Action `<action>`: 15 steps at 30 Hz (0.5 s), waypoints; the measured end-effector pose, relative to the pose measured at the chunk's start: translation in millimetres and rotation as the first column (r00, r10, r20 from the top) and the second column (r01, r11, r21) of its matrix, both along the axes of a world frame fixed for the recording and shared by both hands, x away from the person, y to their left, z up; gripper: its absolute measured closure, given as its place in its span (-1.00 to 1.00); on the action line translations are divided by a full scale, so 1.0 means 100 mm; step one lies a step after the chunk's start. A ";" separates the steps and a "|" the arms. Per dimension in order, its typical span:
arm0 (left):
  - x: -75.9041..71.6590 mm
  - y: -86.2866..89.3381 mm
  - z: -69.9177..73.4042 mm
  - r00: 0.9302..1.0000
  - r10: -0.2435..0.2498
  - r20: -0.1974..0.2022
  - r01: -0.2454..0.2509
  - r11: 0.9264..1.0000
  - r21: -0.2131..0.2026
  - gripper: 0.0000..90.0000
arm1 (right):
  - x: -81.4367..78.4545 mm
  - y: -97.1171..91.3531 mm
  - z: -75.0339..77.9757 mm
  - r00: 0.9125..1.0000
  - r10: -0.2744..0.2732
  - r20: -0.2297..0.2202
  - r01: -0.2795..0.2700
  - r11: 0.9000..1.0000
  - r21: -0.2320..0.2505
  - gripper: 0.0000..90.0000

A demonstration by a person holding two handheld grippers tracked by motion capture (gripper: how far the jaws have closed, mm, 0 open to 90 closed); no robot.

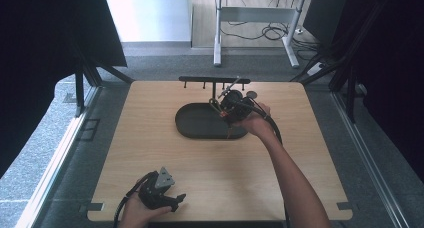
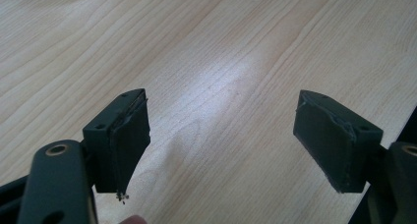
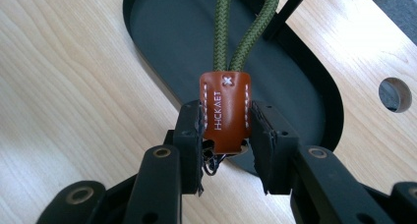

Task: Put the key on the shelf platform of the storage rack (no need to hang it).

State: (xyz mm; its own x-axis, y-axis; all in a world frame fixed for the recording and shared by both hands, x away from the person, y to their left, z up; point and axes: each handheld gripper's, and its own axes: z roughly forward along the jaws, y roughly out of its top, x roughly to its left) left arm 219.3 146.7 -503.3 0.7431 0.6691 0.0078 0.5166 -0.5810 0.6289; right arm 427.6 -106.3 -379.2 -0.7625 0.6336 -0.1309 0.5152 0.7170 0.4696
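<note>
Since the right gripper pinches only the leather tab, the green cord may slip toward the tray at 12 o'clock; left gripper gapes, holding nothing.

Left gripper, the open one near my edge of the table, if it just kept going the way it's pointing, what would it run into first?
Most likely just the bare wooden table. The left gripper has its jaws open with nothing between them, and nothing but tabletop lies ahead. How steeply it tilts down is hard to judge.
</note>
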 end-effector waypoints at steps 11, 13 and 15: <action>0.02 0.07 -0.01 1.000 0.018 -0.004 -0.018 1.000 -0.008 -0.51 | 0.19 0.05 -0.10 1.000 -0.013 -0.021 0.014 1.000 0.023 0.49; 0.03 0.08 -0.01 1.000 0.023 -0.005 -0.023 1.000 -0.010 -0.51 | 0.24 0.05 -0.13 1.000 -0.019 -0.025 0.020 1.000 0.024 0.49; 0.03 0.09 -0.01 1.000 0.024 -0.005 -0.024 1.000 -0.011 -0.51 | 0.28 0.04 -0.17 0.999 -0.022 -0.028 0.023 0.999 0.026 0.49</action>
State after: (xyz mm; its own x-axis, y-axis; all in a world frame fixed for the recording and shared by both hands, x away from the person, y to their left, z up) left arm 222.0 156.1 -504.1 0.7267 0.6870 -0.0032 0.5335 -0.5614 0.6326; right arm 455.9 -102.3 -395.9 -0.7511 0.6536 -0.0932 0.5440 0.6927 0.4735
